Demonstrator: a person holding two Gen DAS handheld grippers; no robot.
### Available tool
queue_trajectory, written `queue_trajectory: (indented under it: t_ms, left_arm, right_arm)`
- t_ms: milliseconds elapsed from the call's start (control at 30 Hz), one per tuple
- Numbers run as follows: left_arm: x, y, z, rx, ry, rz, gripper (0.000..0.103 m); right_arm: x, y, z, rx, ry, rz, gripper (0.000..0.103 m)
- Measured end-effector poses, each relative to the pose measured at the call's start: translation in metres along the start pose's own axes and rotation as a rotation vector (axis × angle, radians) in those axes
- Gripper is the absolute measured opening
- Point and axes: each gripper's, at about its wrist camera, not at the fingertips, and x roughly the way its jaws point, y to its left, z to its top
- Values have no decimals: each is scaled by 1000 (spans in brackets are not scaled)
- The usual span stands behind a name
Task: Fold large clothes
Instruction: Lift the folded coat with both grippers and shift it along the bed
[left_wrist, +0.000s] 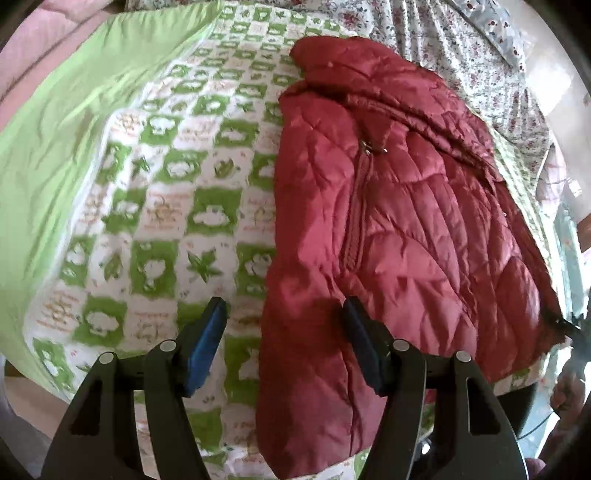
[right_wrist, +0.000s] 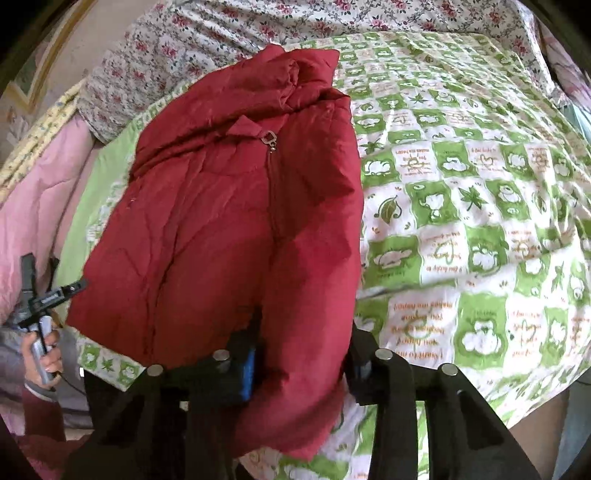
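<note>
A home bedroom: a green-and-white checked quilt (right_wrist: 461, 206) is covering the bed, with a floral sheet (right_wrist: 207, 40) lying behind it and a pink comforter (right_wrist: 33, 206) beside it.

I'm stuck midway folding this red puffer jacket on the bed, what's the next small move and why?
Probably close the left gripper on the jacket hem. Its fingers are open, straddling the near left edge, holding nothing. The right gripper has a bulge of the same hem between its fingers, though whether it is clamped cannot be told. With both corners held, the hem could be carried up toward the collar.
</note>
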Motion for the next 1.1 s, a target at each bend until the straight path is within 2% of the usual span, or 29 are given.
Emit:
queue_trajectory:
  t_ms: [67, 233, 700, 800, 833, 867, 900, 967, 1033, 1100]
  left_arm:
    - [1, -2, -4, 8, 8, -19, 64]
    - [6, -13, -10, 48, 26, -48, 64]
    - [13, -21, -20, 74, 39, -92, 64]
    - [13, -21, -21, 80, 39, -98, 64]
    - [12, -21, -22, 79, 38, -100, 64]
    - [12, -20, -23, 78, 35, -104, 62]
    - [11, -20, -24, 80, 31, -104, 59]
    - [10, -22, -25, 98, 24, -116, 33]
    - [4, -26, -27, 111, 10, -141, 23]
    - [-4, -33, -27, 138, -19, -138, 20]
  right_arm:
    - [-2, 0, -1, 5, -7, 10, 36]
    - [0, -1, -2, 38, -10, 31, 44]
    - [1, -3, -7, 54, -10, 53, 50]
    - [2, -1, -9, 34, -3, 56, 50]
    - [1, 0, -9, 24, -2, 55, 46]
    - [0, 0, -10, 13, -5, 54, 43]
    - [-2, 1, -11, 3, -9, 57, 37]
    - [-5, 1, -12, 2, -19, 76, 31]
    - [-7, 1, -11, 10, -35, 105, 27]
    - [-12, 0, -10, 29, -59, 156, 25]
